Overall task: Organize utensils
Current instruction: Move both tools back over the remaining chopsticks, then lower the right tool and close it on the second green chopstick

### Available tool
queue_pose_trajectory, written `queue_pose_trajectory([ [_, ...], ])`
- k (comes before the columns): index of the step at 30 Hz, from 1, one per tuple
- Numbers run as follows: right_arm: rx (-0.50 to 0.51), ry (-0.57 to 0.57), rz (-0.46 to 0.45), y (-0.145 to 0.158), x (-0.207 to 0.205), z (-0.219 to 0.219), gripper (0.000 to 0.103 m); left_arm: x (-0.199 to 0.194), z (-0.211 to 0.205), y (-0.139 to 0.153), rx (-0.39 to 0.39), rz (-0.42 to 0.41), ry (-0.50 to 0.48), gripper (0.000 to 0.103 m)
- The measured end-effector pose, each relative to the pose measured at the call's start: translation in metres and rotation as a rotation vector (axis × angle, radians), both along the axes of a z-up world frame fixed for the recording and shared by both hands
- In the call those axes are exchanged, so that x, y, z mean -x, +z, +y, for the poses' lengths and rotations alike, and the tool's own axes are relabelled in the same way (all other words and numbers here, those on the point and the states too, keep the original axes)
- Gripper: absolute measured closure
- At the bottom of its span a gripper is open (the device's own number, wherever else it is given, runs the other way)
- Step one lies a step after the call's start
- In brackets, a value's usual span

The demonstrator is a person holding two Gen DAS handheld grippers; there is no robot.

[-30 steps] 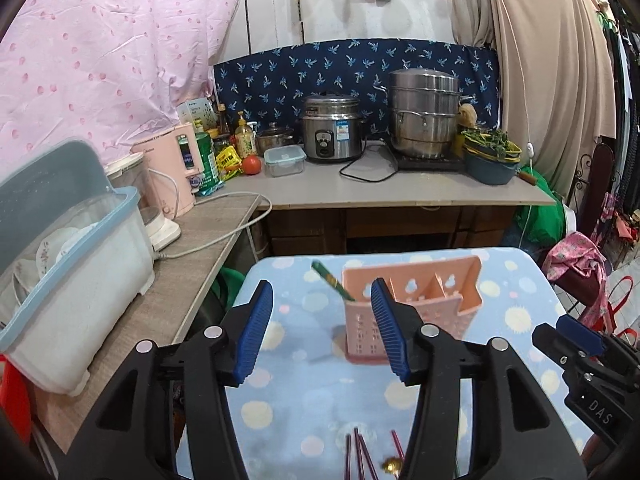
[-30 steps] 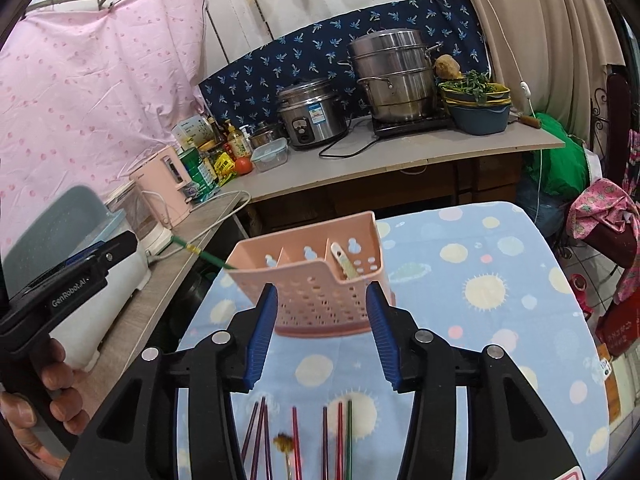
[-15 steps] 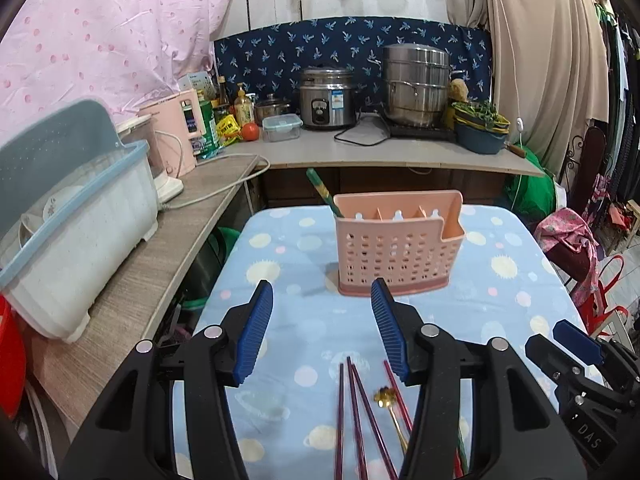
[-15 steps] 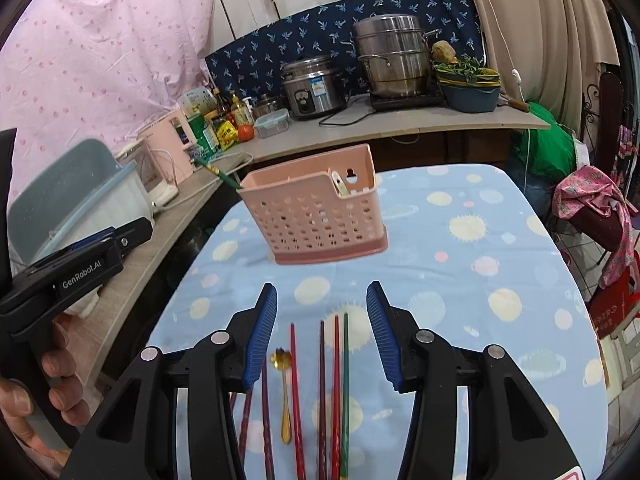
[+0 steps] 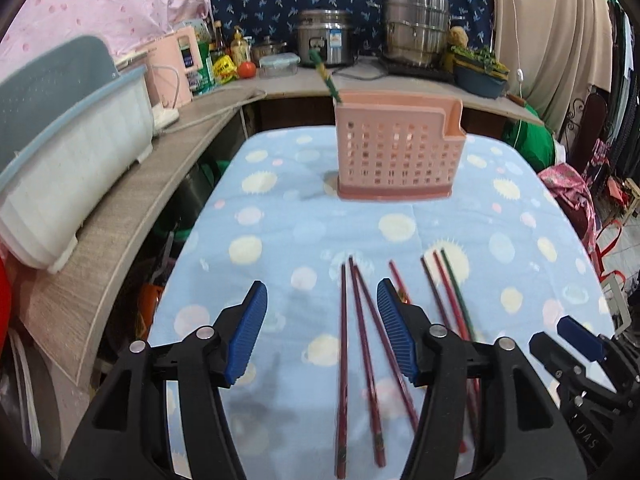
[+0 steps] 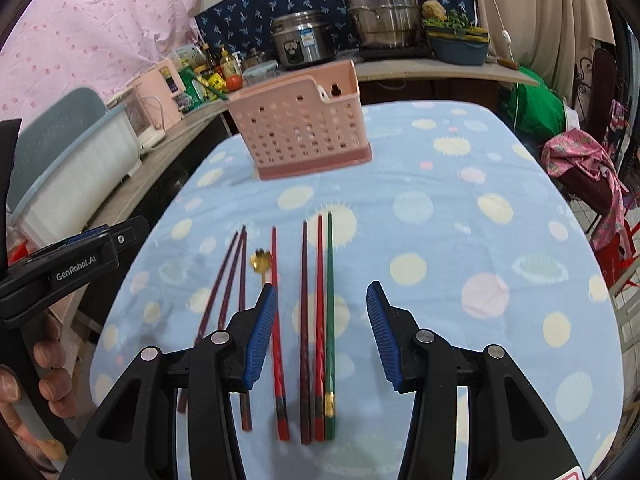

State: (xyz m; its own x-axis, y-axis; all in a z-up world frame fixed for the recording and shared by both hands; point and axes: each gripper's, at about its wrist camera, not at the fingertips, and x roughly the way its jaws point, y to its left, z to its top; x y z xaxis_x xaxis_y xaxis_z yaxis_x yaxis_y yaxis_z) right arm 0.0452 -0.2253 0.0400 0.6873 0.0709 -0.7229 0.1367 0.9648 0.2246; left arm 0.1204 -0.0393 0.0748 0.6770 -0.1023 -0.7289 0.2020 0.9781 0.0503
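Observation:
A pink slotted caddy (image 5: 396, 148) (image 6: 300, 128) stands at the far side of the blue dotted tablecloth (image 5: 280, 216); a green chopstick (image 5: 326, 76) leans out of its left end. Several chopsticks lie side by side on the near cloth: dark red ones (image 5: 344, 360) (image 6: 224, 292), a red one (image 6: 276, 320) and a green one (image 6: 330, 300). A small gold spoon (image 6: 260, 262) rests among them. My left gripper (image 5: 322, 300) hovers over the dark red chopsticks, its jaws opening, gripping nothing. Over the red and green chopsticks, my right gripper (image 6: 322, 296) is open and empty.
A wooden counter (image 5: 132, 184) runs along the left with a white and blue dish bin (image 5: 68, 136). The back counter holds a rice cooker (image 5: 324, 40), steel pots (image 5: 416, 32) and bottles. A hand (image 6: 48, 360) holds the left gripper's handle. Clothes hang at the right.
Both grippers have come down toward the table and tipped lower. The chopsticks now lie between and under the fingers, and the caddy sits higher in both views. The left jaws stand slightly wider.

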Motion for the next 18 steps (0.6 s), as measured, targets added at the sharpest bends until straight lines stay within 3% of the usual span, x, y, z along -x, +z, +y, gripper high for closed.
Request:
queue_pose_trajectory([
  [9, 0.018, -0.011, 0.080, -0.040, 0.019, 0.003, 0.057, 0.025, 0.020, -0.055, -0.037, 0.113, 0.014, 0.049],
  [18, 0.049, -0.007, 0.129, -0.066, 0.029, 0.007, 0.057, 0.041, 0.023, -0.086, -0.057, 0.165, 0.007, 0.049],
])
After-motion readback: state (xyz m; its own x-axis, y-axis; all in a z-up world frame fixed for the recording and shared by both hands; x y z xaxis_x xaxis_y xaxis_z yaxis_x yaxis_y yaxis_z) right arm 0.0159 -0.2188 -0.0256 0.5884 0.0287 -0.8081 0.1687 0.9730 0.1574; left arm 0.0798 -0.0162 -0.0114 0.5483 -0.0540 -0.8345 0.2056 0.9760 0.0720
